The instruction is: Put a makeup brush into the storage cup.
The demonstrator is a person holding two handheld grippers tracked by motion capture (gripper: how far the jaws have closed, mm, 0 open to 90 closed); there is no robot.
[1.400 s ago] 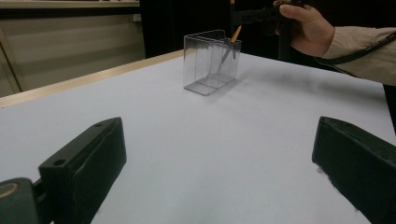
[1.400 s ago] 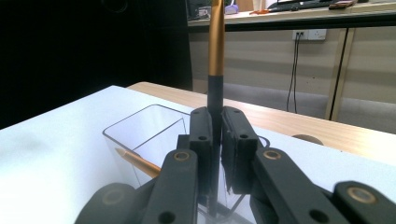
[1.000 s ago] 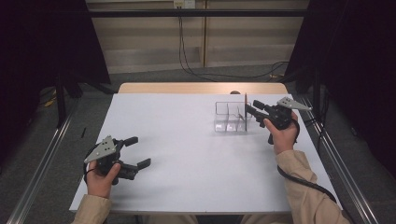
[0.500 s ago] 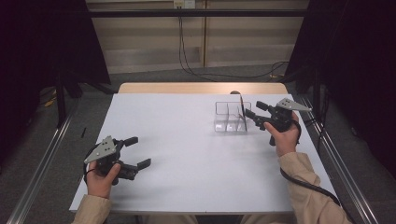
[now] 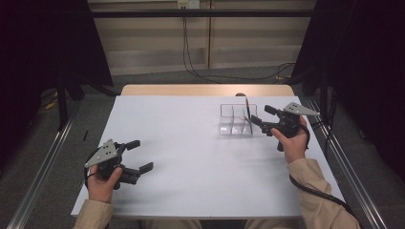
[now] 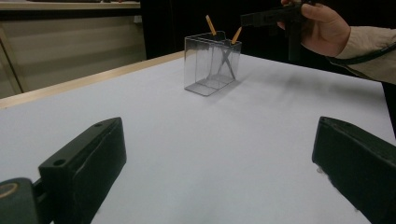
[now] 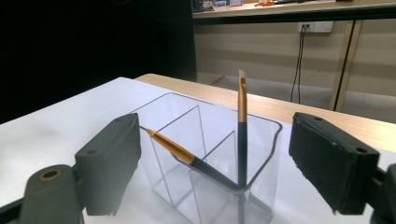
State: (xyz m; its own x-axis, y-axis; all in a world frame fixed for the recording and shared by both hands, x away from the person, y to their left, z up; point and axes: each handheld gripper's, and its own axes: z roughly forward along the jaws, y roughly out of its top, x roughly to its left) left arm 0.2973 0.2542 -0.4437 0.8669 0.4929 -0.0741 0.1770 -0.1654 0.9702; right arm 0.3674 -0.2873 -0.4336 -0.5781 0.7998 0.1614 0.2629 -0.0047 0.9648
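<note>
A clear acrylic organizer (image 5: 234, 125) (image 6: 205, 65) (image 7: 187, 121) with several compartments stands on the white table at the far right. Two dark brushes with orange ferrules sit in its right end compartment: one upright (image 7: 242, 121), one leaning (image 7: 177, 149), and their tips cross above the rim (image 6: 211, 24). My right gripper (image 5: 260, 115) (image 7: 219, 154) hovers just right of the organizer; its jaws have just been opening and stand open, touching neither brush. My left gripper (image 5: 142, 155) (image 6: 222, 140) rests open near the table's front left, with nothing between its jaws.
The white table (image 5: 191, 152) has a wooden strip (image 5: 205, 89) along its far edge. Metal rails (image 5: 341, 162) run along both sides. Cables (image 5: 210, 71) lie on the floor beyond. A cable trails from the right gripper along the person's sleeve (image 5: 310, 191).
The right gripper's jaws have spread apart and let go of the upright brush, which now stands in the organizer. That gripper has drawn back slightly to the right. The left hand kept still.
</note>
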